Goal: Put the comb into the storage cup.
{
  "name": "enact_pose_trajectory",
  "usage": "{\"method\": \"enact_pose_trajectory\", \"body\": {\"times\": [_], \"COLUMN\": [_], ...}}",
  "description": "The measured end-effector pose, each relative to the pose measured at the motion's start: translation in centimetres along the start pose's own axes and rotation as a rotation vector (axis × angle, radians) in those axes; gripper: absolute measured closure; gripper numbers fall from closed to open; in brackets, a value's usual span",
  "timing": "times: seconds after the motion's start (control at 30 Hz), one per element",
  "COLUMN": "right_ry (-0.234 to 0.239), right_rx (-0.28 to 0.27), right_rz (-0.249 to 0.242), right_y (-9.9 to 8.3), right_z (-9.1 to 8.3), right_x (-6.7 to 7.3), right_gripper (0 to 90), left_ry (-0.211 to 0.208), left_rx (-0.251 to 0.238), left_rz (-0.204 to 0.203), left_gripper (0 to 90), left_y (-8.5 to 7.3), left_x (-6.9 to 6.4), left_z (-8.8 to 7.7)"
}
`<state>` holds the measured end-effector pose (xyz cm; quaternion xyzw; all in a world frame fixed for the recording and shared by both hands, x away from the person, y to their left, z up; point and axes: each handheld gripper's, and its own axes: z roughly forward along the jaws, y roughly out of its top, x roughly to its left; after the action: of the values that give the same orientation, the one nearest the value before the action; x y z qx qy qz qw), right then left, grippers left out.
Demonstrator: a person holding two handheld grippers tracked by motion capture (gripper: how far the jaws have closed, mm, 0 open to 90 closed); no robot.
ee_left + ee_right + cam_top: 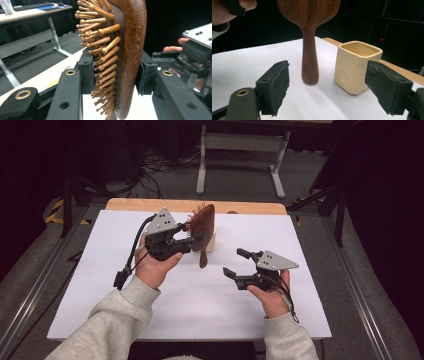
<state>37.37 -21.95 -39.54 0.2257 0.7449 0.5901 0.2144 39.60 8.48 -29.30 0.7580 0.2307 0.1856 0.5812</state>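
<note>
So the brush (202, 231) is up in the air, not on the table. It's a wooden paddle hairbrush hanging pretty much vertical: head on top, handle pointing straight down, with the handle tip clear of the white board (150, 310). The left gripper (192, 239) has it clamped by the head, one pad on the smooth back and the other pushed into the wooden pins. You can see that squeeze really well in the left gripper view, brush (117, 60) filling the gap between the jaws.

Just behind and slightly right of the handle sits the cup (212, 241), a cream squarish one, mouth up. In the right gripper view the handle (310, 60) dangles just left of the cup (355, 66) and apart from it, the tip hanging below the rim's height in that picture.

The right gripper (236, 262) is off to the right of the brush, jaws spread wide with nothing between them, pointed back toward the handle and cup.

My read: the long axis is already lined up for a handle-first drop. What's missing is lifting the tip over the rim and shifting toward the cup. The left hand does that, the right is just nearby.
</note>
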Motion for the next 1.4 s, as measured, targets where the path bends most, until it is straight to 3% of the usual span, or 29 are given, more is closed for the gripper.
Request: {"method": "enact_pose_trajectory", "body": {"times": [0.57,0.7,1.07,1.4], "right_ry": [-0.062,-0.069,-0.091,-0.091], "right_rx": [0.019,0.019,0.021,0.020], "right_rz": [0.042,0.049,0.062,0.067], "right_y": [-2.0,-2.1,-2.6,-2.7], "right_z": [-4.3,-4.7,-5.7,-5.7], "right_x": [-0.7,-1.0,-1.3,-1.3], "right_gripper": [21.9,21.9,21.9,21.9], "left_ry": [0.047,0.058,0.095,0.126], "left_rx": [-0.006,-0.015,-0.022,-0.044], "left_rz": [0.006,-0.011,-0.001,-0.013], "left_gripper": [58.9,58.9,59.1,59.0], "left_y": [2.4,3.0,4.2,5.3], "left_x": [1.6,2.0,3.0,4.2], "left_z": [1.0,1.0,1.8,2.7]}}
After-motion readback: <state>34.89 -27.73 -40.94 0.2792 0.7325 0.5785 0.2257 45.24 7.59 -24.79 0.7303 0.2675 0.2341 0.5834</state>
